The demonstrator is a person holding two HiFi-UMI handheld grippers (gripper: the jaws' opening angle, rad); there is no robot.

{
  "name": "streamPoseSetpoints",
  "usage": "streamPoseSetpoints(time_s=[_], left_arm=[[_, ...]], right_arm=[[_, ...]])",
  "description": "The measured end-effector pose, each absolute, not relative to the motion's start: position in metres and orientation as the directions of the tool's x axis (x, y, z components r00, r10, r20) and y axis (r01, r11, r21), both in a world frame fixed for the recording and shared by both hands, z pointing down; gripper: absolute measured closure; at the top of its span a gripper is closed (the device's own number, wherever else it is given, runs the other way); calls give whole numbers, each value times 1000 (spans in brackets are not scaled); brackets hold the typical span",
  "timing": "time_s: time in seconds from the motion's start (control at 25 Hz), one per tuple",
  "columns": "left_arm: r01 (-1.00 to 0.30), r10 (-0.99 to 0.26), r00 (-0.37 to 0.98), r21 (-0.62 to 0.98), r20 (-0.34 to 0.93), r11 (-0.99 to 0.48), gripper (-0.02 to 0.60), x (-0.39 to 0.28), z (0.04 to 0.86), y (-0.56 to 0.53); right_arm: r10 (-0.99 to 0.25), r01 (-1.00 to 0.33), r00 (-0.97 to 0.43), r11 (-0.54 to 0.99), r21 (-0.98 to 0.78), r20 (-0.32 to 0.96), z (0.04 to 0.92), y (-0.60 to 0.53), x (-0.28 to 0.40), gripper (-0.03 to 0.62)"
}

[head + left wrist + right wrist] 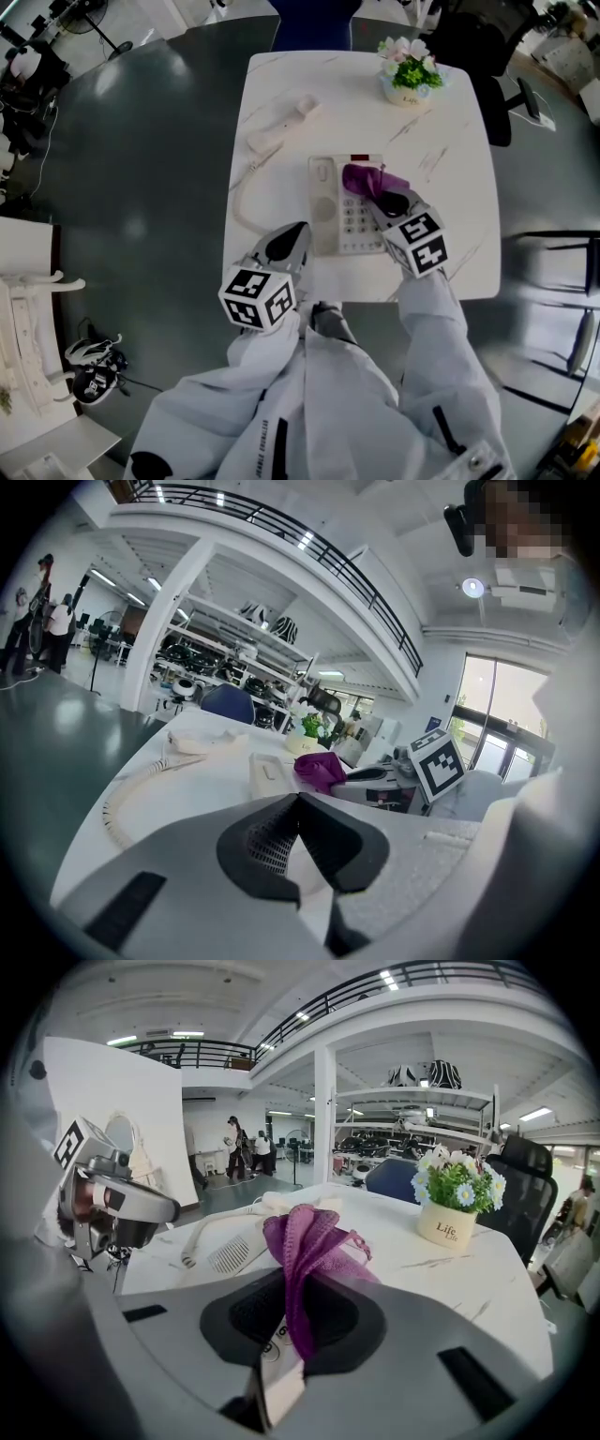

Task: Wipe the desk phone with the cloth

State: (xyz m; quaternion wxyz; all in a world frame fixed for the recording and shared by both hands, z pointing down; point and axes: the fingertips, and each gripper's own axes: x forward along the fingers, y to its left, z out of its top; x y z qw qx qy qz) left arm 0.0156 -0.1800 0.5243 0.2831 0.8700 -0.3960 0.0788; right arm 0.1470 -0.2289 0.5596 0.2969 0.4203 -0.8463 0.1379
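Bunched purple cloth (pixel 367 179) over white desk phone (pixel 330 208)

The handset (pixel 281 122) and coiled cord (pixel 235 202) are cluttering the tabletop (pixel 450 206) left of the desk phone (pixel 323 211); the flower pot (pixel 409 86) is blocking the far right corner. The right gripper (pixel 377 197), clamping the purple cloth (pixel 361 178), is overhanging the keypad (pixel 354 225). Right of the phone, bare tabletop is lying open.

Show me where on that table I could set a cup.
Widest bare patch: the table's right side, between the desk phone and the edge, nearer than the flower pot. Also bare: the far strip between handset and flower pot. Crowded: the middle, where the right claw holds the cloth over the phone, and the left, with the cord.
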Motion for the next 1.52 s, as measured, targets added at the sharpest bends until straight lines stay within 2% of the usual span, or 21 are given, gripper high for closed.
streamPoseSetpoints(time_s=[1.52], left_arm=[[-719, -653, 683, 453, 326, -527, 583, 32, 523, -127]], right_arm=[[-542, -735, -515, 678, -16, 664, 575, -158, 141, 556]])
